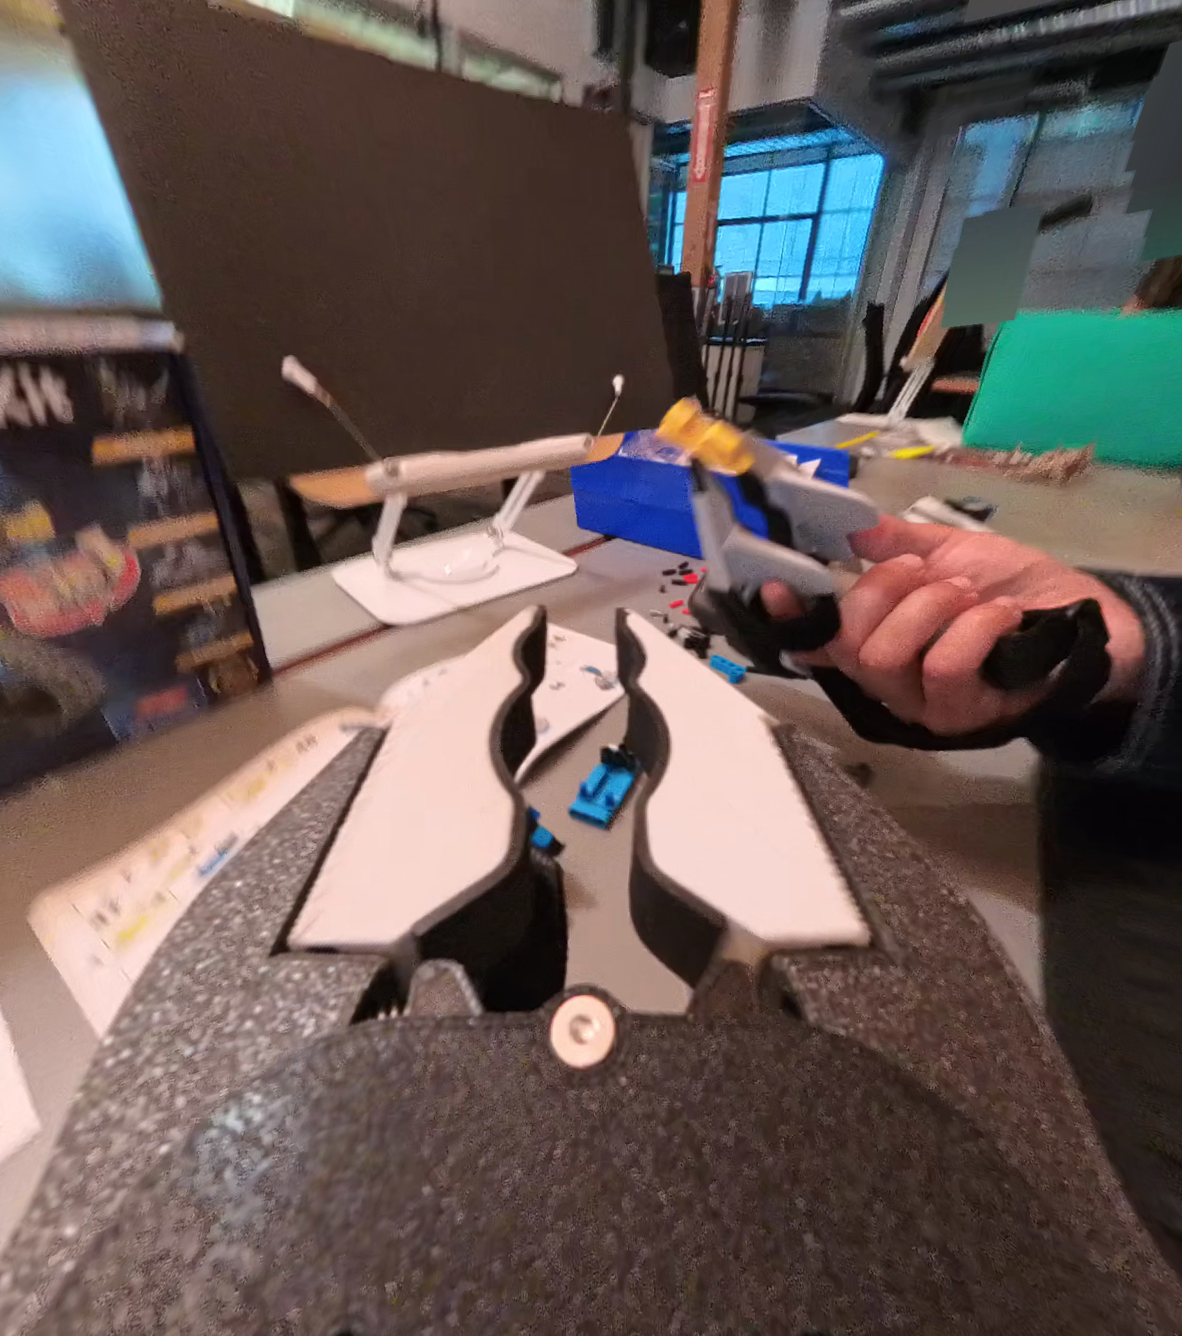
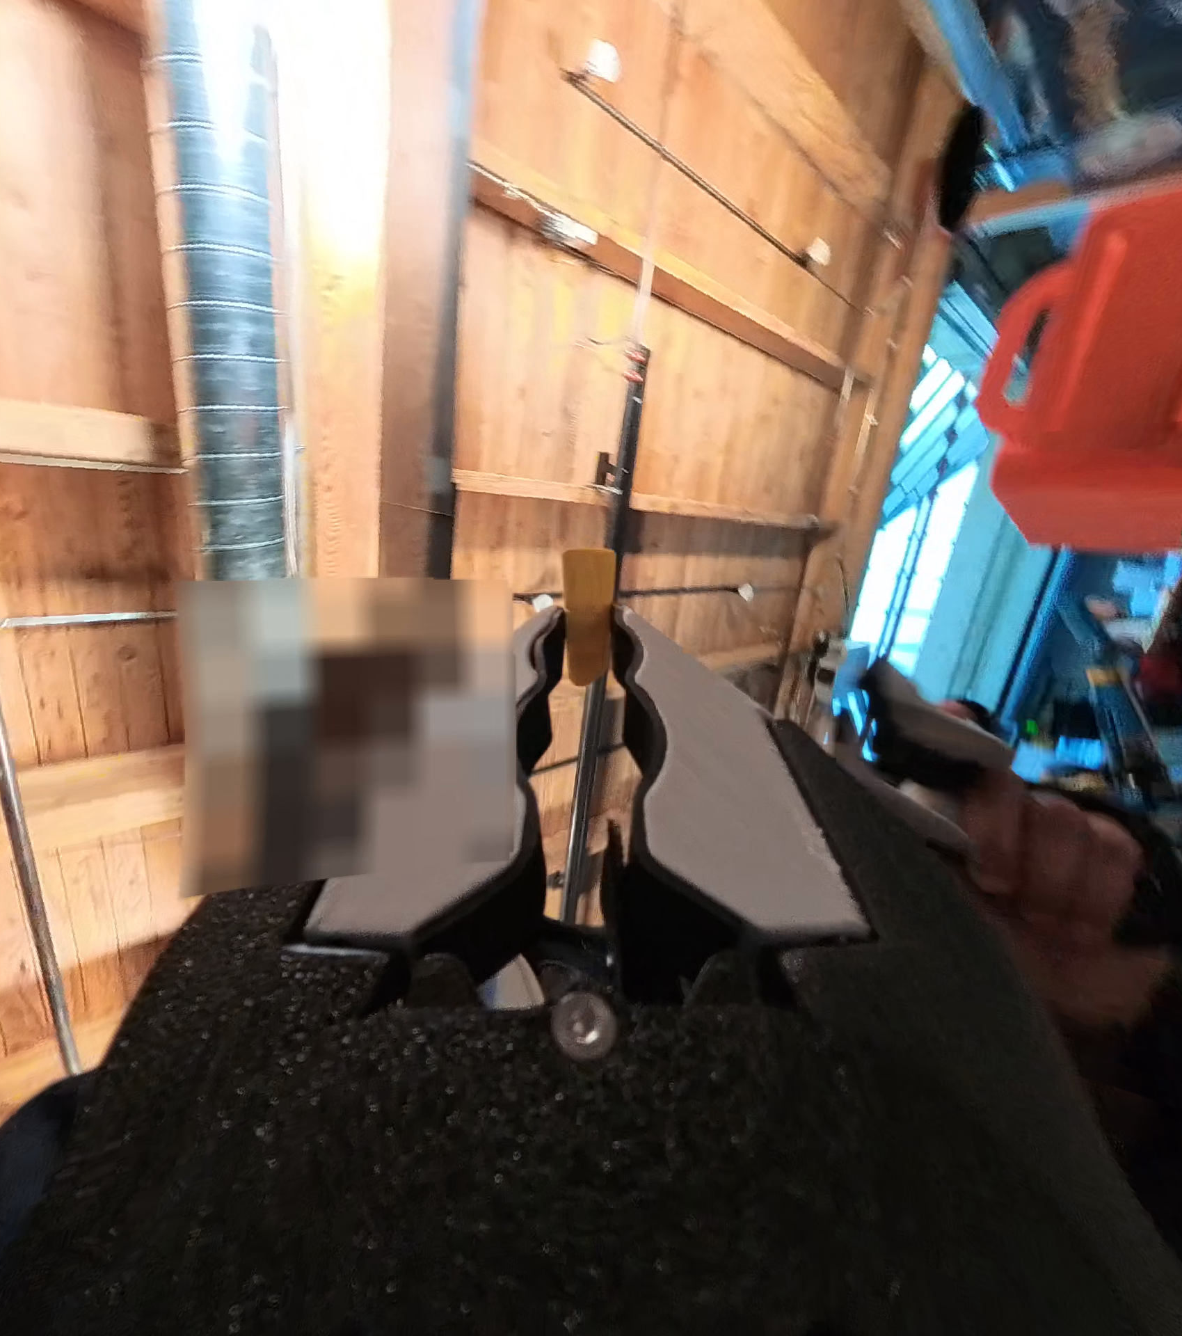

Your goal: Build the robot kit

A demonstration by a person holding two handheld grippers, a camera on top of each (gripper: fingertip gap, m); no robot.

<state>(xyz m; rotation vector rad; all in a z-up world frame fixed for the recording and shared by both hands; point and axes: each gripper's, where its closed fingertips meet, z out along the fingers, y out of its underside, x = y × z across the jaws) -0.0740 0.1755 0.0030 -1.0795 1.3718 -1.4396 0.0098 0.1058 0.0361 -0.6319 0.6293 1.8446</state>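
Between the tips of the right tool point(image 2: 586, 627) a small yellow piece point(image 2: 588, 625) is being pinched, raised well above the tabletop point(image 1: 935, 766) and pointing up toward a wooden wall point(image 2: 682, 434). Seen from the left wrist view, that same tool point(image 1: 700, 434) is being held aloft by a hand point(image 1: 963, 622) to the right of the left tool, the yellow piece point(image 1: 703, 434) sticking out at its tips.

The left tool point(image 1: 580, 636) is hovering low over the tabletop with its fingers narrowly parted and nothing between them. Just under its gap a blue brick assembly point(image 1: 604, 791) is lying flat, apart from both fingers, with an open instruction sheet point(image 1: 580, 679) beyond it and a booklet point(image 1: 161, 875) to the left. Past the tips, a small blue brick point(image 1: 727, 669) and scattered black and red bits point(image 1: 682, 578) are lying loose.

Farther out a blue box point(image 1: 631, 499) is sitting on the tabletop; its contents cannot be made out. A white stand point(image 1: 458, 571) is beside it, and a printed toy carton point(image 1: 67, 564) is standing upright to the left.
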